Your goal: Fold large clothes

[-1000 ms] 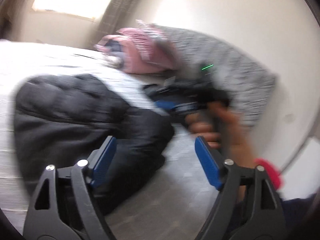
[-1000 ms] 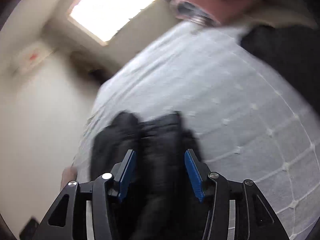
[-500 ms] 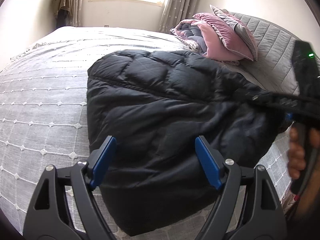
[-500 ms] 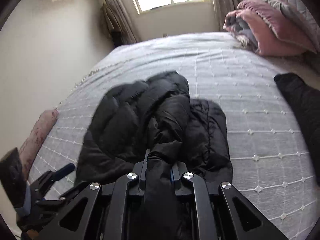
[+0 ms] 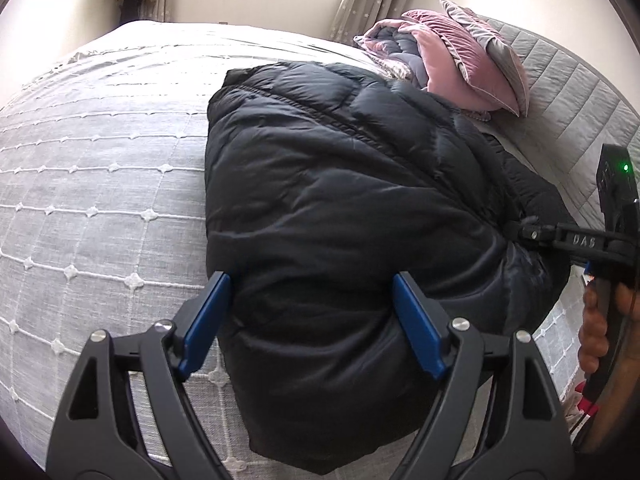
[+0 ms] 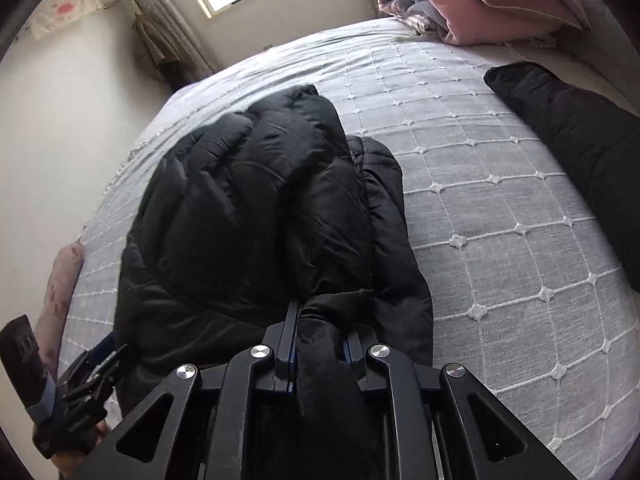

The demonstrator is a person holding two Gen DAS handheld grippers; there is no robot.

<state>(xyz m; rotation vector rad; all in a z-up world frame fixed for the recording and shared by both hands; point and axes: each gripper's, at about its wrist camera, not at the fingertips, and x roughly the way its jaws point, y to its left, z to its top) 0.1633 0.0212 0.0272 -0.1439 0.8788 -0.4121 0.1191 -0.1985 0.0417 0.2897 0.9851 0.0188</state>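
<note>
A black puffer jacket [image 5: 340, 184] lies bunched on the grey bedspread [image 5: 100, 200]. My left gripper [image 5: 308, 284] hovers over the jacket's near edge. Its jaws are wide and still opening; jacket shows between the blue pads [image 5: 204, 320], which do not press it. My right gripper [image 6: 320, 320] is clamped on a rolled fold of the jacket [image 6: 248, 200]; its jaws are easing open slightly, fabric still pinched between them. In the left wrist view the right gripper [image 5: 532, 234] bites the jacket's right edge, a hand on its handle. The left gripper [image 6: 100, 360] shows low left in the right wrist view.
A second black garment [image 6: 580, 140] lies on the bedspread [image 6: 500, 200] to the right. Pink and grey pillows with a folded duvet [image 5: 460, 52] are stacked by the padded headboard [image 5: 568, 92]. A curtained window and wall stand behind the bed.
My right gripper closed from open onto a fold of the jacket. My left gripper swung round and sank toward the jacket's near edge, staying open.
</note>
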